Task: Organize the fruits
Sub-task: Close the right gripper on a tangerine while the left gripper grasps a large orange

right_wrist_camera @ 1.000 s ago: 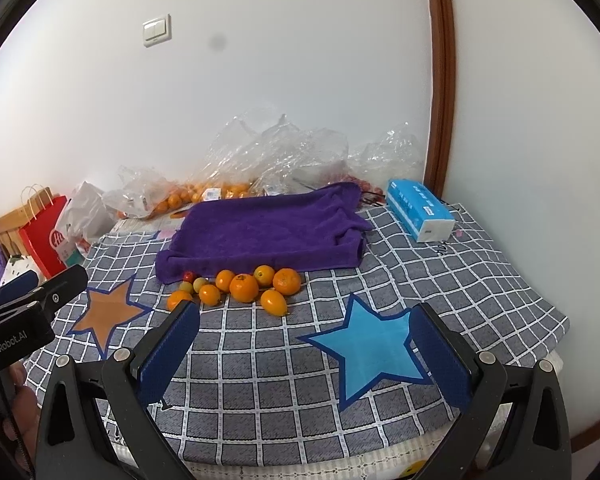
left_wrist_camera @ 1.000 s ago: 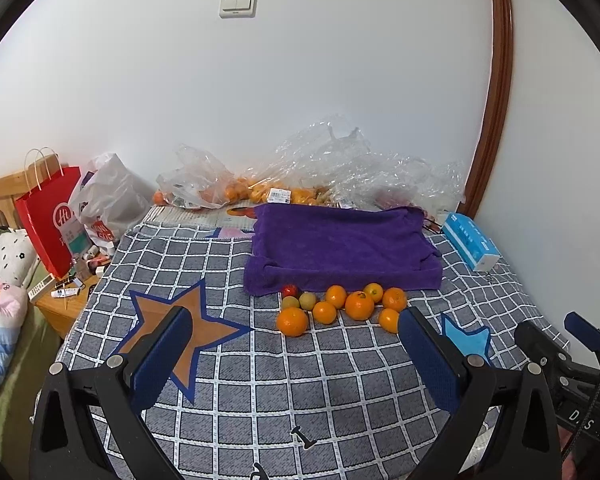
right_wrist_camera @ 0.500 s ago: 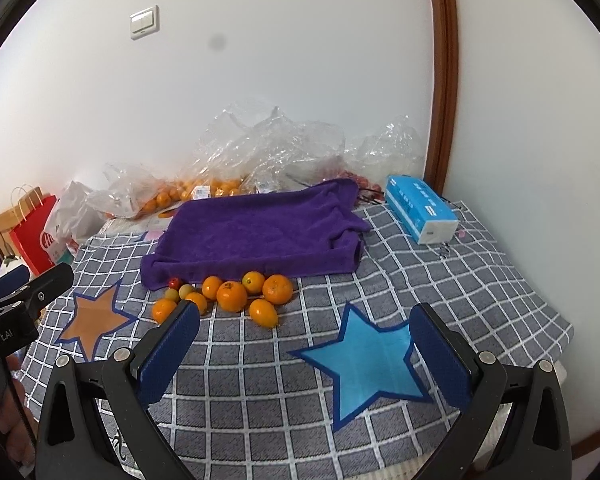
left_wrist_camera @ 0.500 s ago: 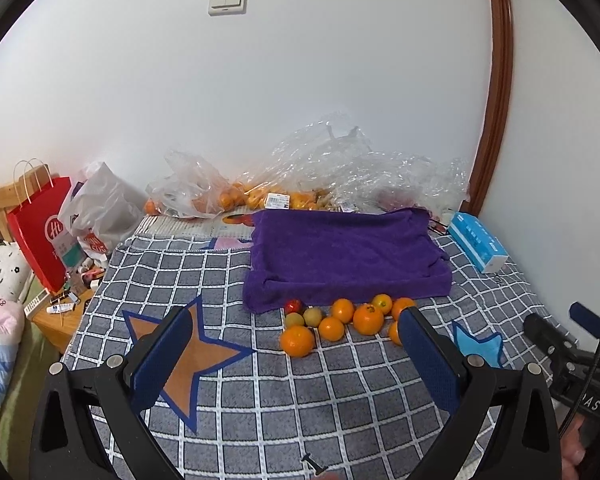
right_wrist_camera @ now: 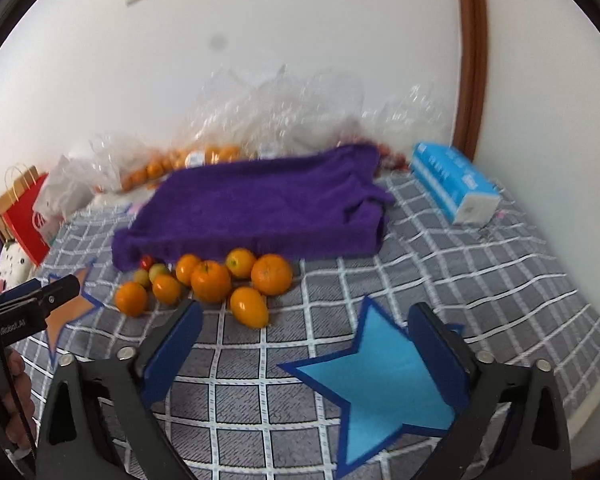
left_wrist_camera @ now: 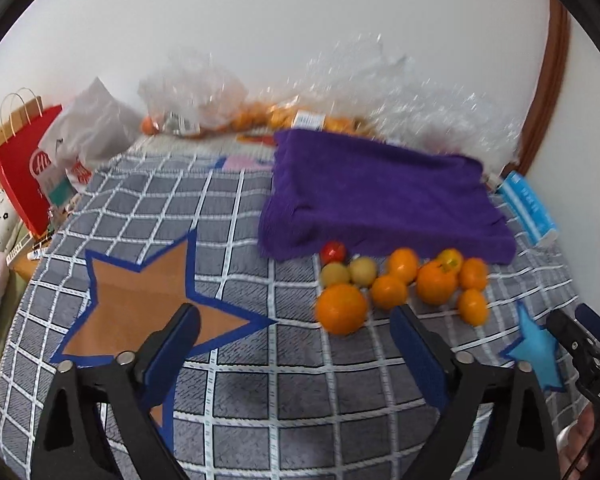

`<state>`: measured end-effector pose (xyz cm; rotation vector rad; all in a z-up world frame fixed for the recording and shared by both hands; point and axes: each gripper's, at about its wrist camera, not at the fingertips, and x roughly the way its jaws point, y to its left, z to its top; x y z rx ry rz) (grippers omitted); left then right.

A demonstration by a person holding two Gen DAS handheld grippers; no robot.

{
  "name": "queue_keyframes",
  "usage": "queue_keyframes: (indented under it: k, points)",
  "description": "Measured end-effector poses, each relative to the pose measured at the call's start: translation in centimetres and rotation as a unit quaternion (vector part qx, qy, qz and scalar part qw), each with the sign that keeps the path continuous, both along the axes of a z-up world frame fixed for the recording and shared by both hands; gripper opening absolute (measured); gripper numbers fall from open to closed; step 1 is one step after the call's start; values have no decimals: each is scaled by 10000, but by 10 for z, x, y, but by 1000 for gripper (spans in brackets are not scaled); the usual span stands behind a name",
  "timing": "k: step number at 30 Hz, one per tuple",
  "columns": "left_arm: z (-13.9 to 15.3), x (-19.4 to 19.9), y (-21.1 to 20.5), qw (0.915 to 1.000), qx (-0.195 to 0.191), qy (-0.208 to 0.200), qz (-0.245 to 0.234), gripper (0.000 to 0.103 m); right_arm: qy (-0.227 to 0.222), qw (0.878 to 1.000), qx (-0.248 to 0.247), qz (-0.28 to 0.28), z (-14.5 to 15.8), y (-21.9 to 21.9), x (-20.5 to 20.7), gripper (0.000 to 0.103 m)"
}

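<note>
Several oranges (left_wrist_camera: 341, 308) (right_wrist_camera: 211, 281), two pale green fruits (left_wrist_camera: 363, 271) and a small red fruit (left_wrist_camera: 333, 251) lie in a cluster on the checked cloth just in front of a purple towel (left_wrist_camera: 384, 192) (right_wrist_camera: 260, 208). My left gripper (left_wrist_camera: 294, 332) is open and empty, low over the cloth just short of the nearest orange. My right gripper (right_wrist_camera: 306, 328) is open and empty, close to an oval orange (right_wrist_camera: 249, 307). An orange star patch (left_wrist_camera: 148, 300) lies left, a blue star patch (right_wrist_camera: 380, 376) right.
Clear plastic bags with more oranges (left_wrist_camera: 260, 116) (right_wrist_camera: 172, 164) lie against the wall. A blue tissue box (right_wrist_camera: 454, 184) (left_wrist_camera: 528, 208) sits at the right. A red paper bag (left_wrist_camera: 24, 160) and a white bag (left_wrist_camera: 88, 128) stand at the left edge.
Both grippers have moved forward and down toward the fruit cluster, which now looks larger and closer. Both stay open. The fruits have not moved.
</note>
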<state>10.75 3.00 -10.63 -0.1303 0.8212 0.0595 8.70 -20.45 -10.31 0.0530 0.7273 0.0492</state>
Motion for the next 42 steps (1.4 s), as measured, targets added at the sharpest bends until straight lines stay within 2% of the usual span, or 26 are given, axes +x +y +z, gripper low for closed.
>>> queue_keyframes:
  k: [2,5,10,15,16,17,18,20,25,27,28,30,33,37,42]
  points:
    - [-7,5,1,9999,72,98,-12,91,96,9999,14,91,-11,4,8,79]
    - [-14,11,6,9999,51,146,-46,91,369,9989,99,257,-28,13,26,61]
    - [-21,18,15,9996,-54,263,-103,90,482,9974,79,535,-48,29,44,58]
    - [-24,20,5,9974,-288,186,-629,90,739,9953,166,610,-66,34,63,58]
    - [-26,21,2,9970,-316,200,-680,90,778,9946,137,671,-69,36,65,56]
    - [-28,23,-2,9966,-321,220,-731,90,769,9944,108,723,-70,38,65,47]
    - [-30,25,-5,9964,-307,234,-760,90,749,9943,74,753,-70,38,65,42]
    - [-35,31,-12,9961,-282,275,-786,86,717,9942,77,797,-68,36,61,33]
    - [-47,45,-24,9959,-186,386,-794,71,568,9962,151,637,-62,17,48,33]
    - [-50,47,-28,9958,-80,380,-832,50,495,9974,114,519,-59,7,45,33]
    - [-50,45,-30,9959,17,306,-848,48,464,9978,131,463,-58,2,44,33]
    - [-49,43,-31,9954,-47,226,-927,38,526,9975,223,427,-59,-2,46,33]
    - [-51,42,-27,9958,-196,204,-874,38,569,9965,369,495,-62,-4,49,32]
    - [-50,42,-26,9956,-242,198,-886,39,660,9960,313,523,-69,1,54,33]
    - [-51,42,-27,9947,-274,201,-966,45,700,9960,211,511,-72,2,59,33]
